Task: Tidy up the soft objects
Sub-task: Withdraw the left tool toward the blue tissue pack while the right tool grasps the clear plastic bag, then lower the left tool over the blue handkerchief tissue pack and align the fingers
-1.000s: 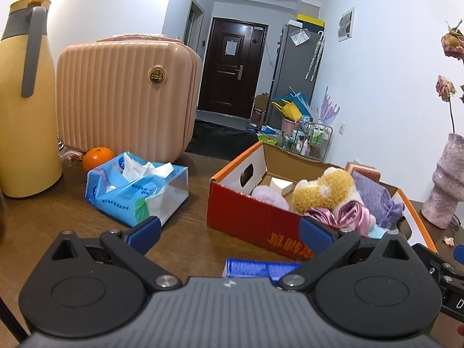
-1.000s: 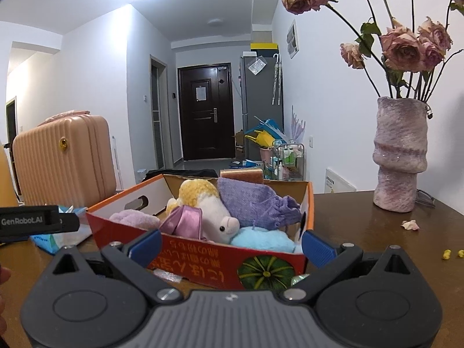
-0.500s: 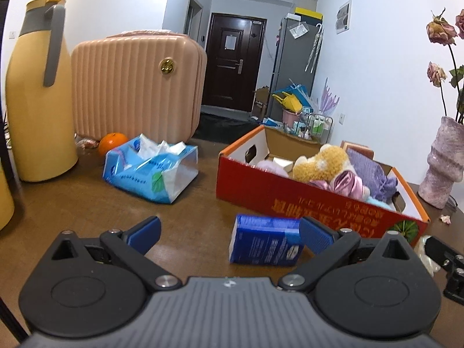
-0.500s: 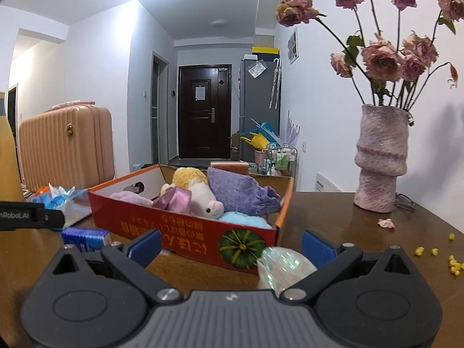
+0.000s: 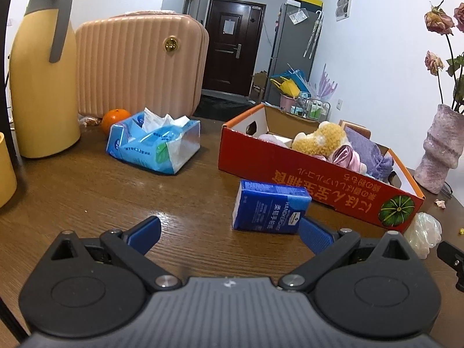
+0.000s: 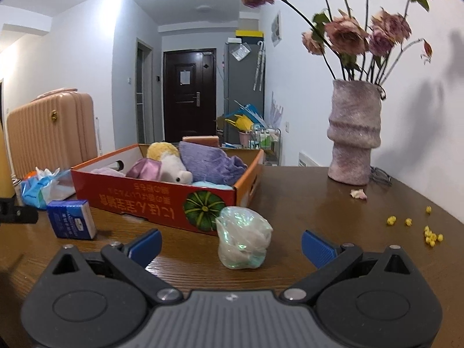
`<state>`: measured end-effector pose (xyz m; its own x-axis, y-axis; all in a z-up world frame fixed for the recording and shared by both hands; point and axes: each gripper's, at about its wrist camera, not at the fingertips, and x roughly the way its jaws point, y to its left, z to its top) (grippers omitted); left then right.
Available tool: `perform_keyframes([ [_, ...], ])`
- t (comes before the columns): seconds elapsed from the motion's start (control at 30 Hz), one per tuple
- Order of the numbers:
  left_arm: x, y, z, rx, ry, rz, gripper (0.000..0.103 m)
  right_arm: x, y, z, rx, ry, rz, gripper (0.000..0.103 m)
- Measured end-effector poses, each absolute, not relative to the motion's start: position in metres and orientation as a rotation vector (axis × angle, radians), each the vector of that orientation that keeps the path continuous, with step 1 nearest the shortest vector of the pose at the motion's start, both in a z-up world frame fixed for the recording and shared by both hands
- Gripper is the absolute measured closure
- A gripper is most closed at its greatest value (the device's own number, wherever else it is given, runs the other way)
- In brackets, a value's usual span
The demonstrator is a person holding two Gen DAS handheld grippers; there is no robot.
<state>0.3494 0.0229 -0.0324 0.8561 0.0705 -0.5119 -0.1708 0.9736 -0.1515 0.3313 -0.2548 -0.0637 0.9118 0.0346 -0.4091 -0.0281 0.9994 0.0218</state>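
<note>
Left wrist view: left tool (image 5: 229, 233) hovers low over the worktop (image 5: 87, 191), jaws spread wide, nothing held. Blue tissue pack (image 5: 269, 211) lies on the wood just ahead, at about 1 o'clock from the tool's centre, its near right corner close to the right finger; contact cannot be told. Red cardboard box (image 5: 313, 174) sits just behind the pack, at 1 to 2 o'clock, already holding a yellow plush toy (image 5: 319, 139), a pink satin piece (image 5: 346, 156) and a purple cloth (image 5: 368, 152). Opened soft tissue bag (image 5: 153, 145) at 11 o'clock, well apart from the box, with an orange (image 5: 115, 117) behind it.

Right wrist view: right tool (image 6: 230, 242) is also wide open and empty. A small knotted plastic bag (image 6: 243, 237) stands between its fingers, slightly ahead, touching neither as far as can be seen. The box is just beyond the bag at 12 o'clock. Vase (image 6: 353, 136) at 2 o'clock, well clear.

Judgement: collection is partly done; the box is well filled, yet the pack, the plastic bag and the tissue bag remain outside. The step in hand looks like lining up for two pickups. Next: advance the right tool so the bag sits deep between the fingers, then close gently, as it will crumple. The left tool needs a shift to 1 o'clock to centre the pack.
</note>
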Motion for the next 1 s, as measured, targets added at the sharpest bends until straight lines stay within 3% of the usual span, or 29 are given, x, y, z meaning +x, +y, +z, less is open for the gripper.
perform_keyframes([
  [0.4,0.354,0.021,-0.037,-0.189,0.539,0.131,0.0,0.381,-0.259,-0.079,0.012,0.537,0.01,0.0],
  [0.5,0.356,0.019,-0.039,-0.179,0.541,0.141,0.0,0.399,-0.26,-0.083,0.019,0.578,0.006,0.005],
  [0.6,0.359,0.017,-0.04,-0.171,0.546,0.147,0.0,0.413,-0.262,-0.088,0.025,0.612,0.009,0.013],
  [0.73,0.363,0.014,-0.042,-0.168,0.549,0.149,0.0,0.422,-0.261,-0.092,0.03,0.644,0.045,0.066],
  [1.0,0.376,0.0,-0.044,-0.145,0.547,0.156,0.0,0.417,-0.258,-0.086,0.021,0.588,0.057,0.066],
])
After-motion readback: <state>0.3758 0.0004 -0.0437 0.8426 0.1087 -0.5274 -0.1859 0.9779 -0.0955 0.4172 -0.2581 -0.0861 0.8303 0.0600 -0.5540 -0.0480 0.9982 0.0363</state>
